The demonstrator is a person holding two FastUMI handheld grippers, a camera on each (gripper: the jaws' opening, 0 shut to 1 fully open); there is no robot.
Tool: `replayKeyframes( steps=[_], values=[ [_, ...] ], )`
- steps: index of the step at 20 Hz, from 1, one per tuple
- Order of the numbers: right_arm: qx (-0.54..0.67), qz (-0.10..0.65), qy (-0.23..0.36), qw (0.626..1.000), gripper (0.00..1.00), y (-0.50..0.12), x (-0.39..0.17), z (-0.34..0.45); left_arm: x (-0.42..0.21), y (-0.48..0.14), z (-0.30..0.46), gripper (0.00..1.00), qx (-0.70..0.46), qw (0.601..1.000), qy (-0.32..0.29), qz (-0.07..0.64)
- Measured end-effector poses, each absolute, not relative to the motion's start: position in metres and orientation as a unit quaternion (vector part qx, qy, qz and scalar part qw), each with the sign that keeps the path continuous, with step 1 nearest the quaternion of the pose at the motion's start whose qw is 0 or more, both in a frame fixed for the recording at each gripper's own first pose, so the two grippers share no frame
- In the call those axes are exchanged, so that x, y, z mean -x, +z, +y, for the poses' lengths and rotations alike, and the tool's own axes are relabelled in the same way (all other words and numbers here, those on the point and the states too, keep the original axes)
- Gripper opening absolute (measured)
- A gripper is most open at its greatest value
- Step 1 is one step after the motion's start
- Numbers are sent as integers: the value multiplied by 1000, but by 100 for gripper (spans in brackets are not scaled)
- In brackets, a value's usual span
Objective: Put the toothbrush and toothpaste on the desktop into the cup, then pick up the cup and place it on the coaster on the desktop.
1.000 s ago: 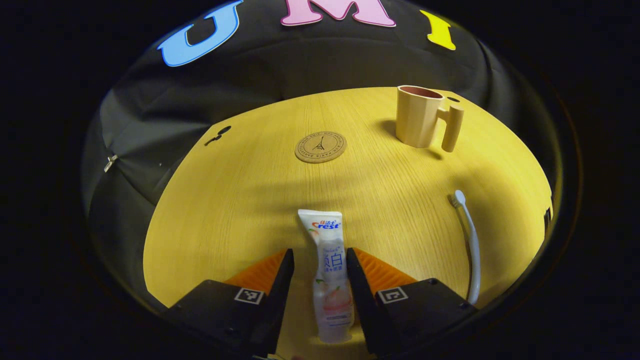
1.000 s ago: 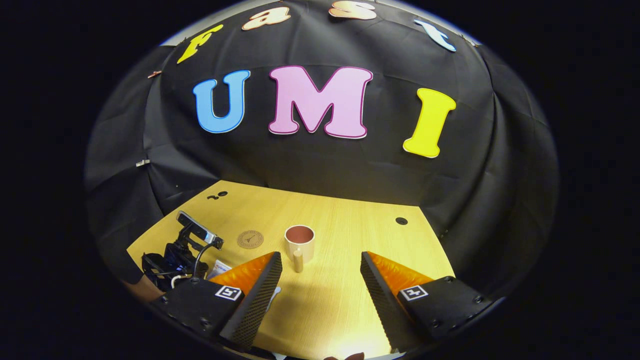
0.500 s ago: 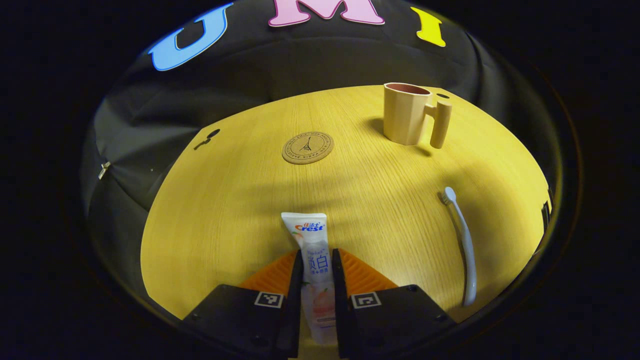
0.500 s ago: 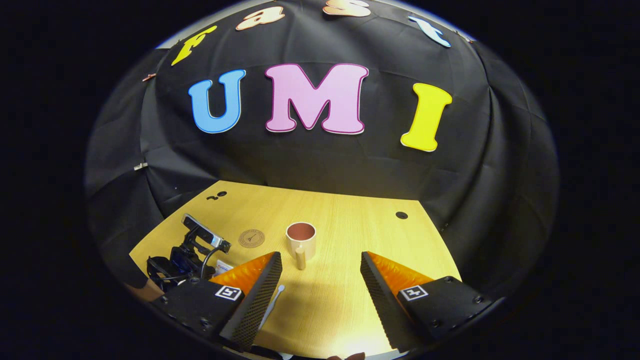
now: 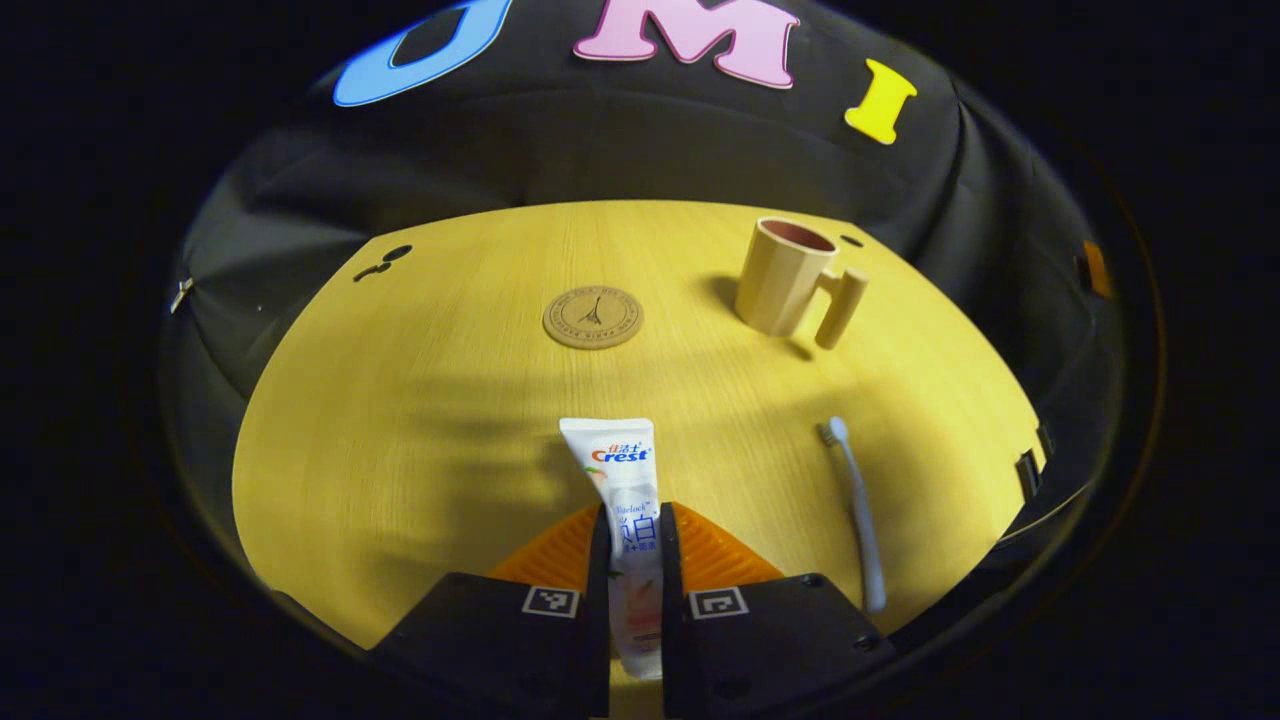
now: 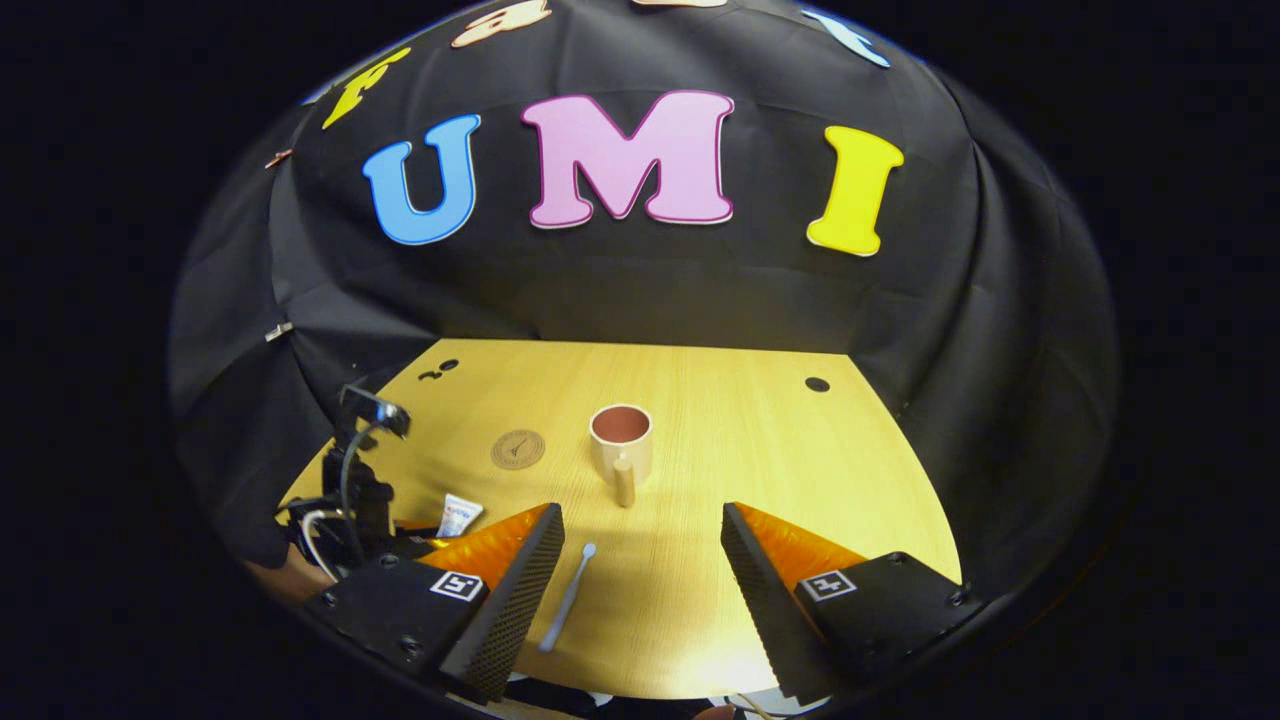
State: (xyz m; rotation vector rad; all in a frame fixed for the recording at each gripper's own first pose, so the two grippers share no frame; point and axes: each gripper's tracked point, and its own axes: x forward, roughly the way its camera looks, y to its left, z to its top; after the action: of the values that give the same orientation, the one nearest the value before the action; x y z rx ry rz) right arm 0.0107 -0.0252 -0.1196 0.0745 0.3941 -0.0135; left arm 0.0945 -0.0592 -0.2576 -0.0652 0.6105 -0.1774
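Between the left gripper's (image 5: 634, 560) fingers the toothpaste (image 5: 625, 500) is clamped, tube pointing across the desktop (image 5: 420, 400) toward the coaster (image 5: 592, 318). Right of it lies the toothbrush (image 5: 855, 510), with the cup (image 5: 785, 278) upright farther back. The right gripper (image 6: 640, 560) hangs with jaws wide apart, holding nothing.

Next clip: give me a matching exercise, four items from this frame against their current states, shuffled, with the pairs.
Items:
1. toothpaste
2. toothbrush
3. cup
4. right gripper

States:
A. open above the desktop
B. upright, nothing inside
C. clamped by the left gripper
D. lying loose on the wood

Pairs: 1-C, 2-D, 3-B, 4-A
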Motion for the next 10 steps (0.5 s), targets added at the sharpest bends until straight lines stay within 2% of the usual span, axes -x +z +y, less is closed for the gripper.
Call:
replayKeyframes(
  steps=[3,4,5,10],
  values=[
    [-36,223,-4,974,98,-139,-13,-12,-86,-236,-58,25,57,949,-107,290],
    [-38,233,-3,972,98,-146,-15,-7,-83,-232,-56,29,65,949,-111,288],
    [-40,242,-1,970,98,-155,-17,-2,-81,-227,-54,25,71,948,-113,288],
    [-27,301,20,953,98,-212,-28,26,-66,-217,-35,25,80,948,-114,286]
  ],
)
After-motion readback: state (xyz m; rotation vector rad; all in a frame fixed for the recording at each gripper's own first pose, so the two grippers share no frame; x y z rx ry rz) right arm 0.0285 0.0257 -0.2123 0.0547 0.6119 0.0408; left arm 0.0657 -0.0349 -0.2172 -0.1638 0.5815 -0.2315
